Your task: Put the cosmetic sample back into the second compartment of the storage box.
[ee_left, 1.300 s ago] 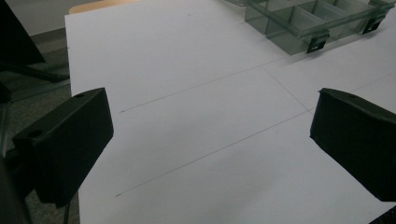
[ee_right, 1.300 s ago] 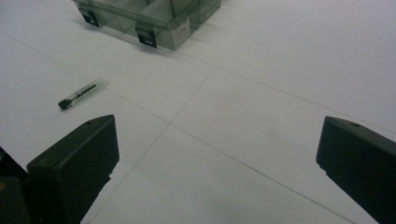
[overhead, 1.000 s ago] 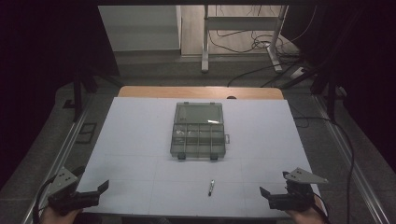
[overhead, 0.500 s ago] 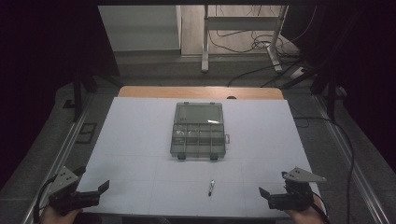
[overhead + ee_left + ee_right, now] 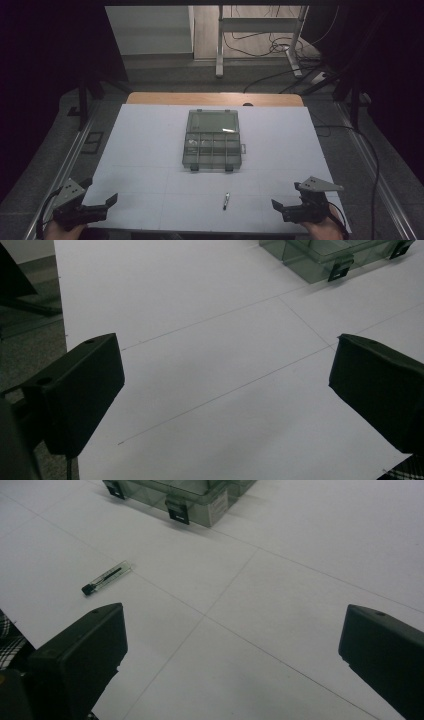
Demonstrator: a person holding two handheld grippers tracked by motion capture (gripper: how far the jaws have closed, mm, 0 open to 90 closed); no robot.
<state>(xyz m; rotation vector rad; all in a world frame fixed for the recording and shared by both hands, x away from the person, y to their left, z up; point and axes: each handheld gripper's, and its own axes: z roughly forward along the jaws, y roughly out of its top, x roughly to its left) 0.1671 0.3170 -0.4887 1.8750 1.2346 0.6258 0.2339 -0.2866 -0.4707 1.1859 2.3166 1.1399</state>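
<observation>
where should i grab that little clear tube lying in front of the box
Grip the tube across its clear middle, coming straight down with the right tool, the nearer one. It lies flat on the table with bare space on both long sides, so the jaws should close across its width.

Left tongs point(image 5: 111, 200) and right tongs point(image 5: 276, 205) low at near corners, jaws apparently spread wide, empty

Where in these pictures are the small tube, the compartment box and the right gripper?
small tube point(image 5: 107, 578), right gripper view, middle of its clear body.
compartment box point(image 5: 212, 140), high view, centre of its lid.
right gripper point(image 5: 276, 206), high view, between its jaw tips.
</observation>
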